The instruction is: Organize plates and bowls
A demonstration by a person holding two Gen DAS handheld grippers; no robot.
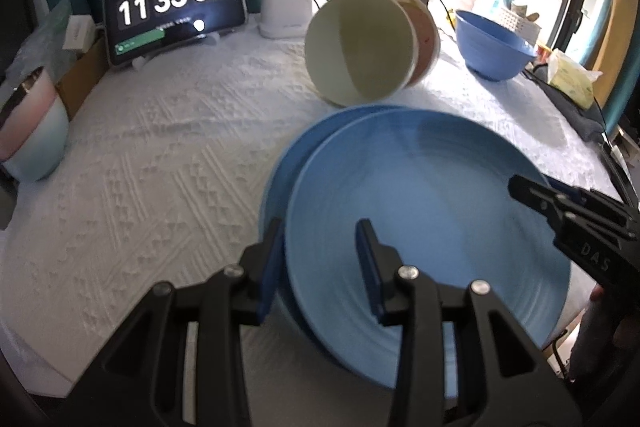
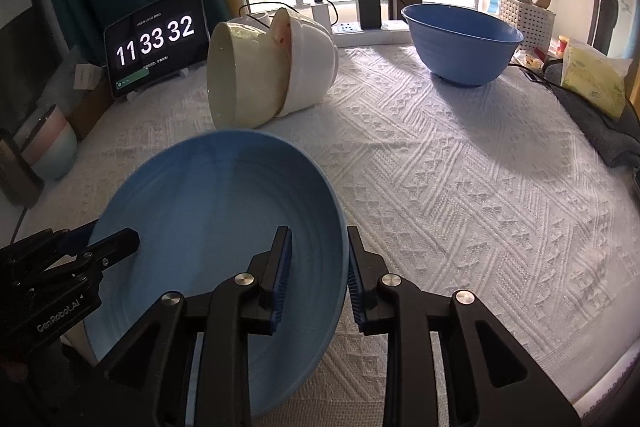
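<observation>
Showing only from left wrist, seemingly: second plate.

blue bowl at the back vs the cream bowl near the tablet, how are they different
The blue bowl stands upright on its base; the cream bowl lies tipped on its side, mouth facing the cameras. The blue bowl stands alone; the cream bowl is nested with other bowls behind it. The blue bowl looks wider. Both rest on the white tablecloth, and neither is held.
</observation>
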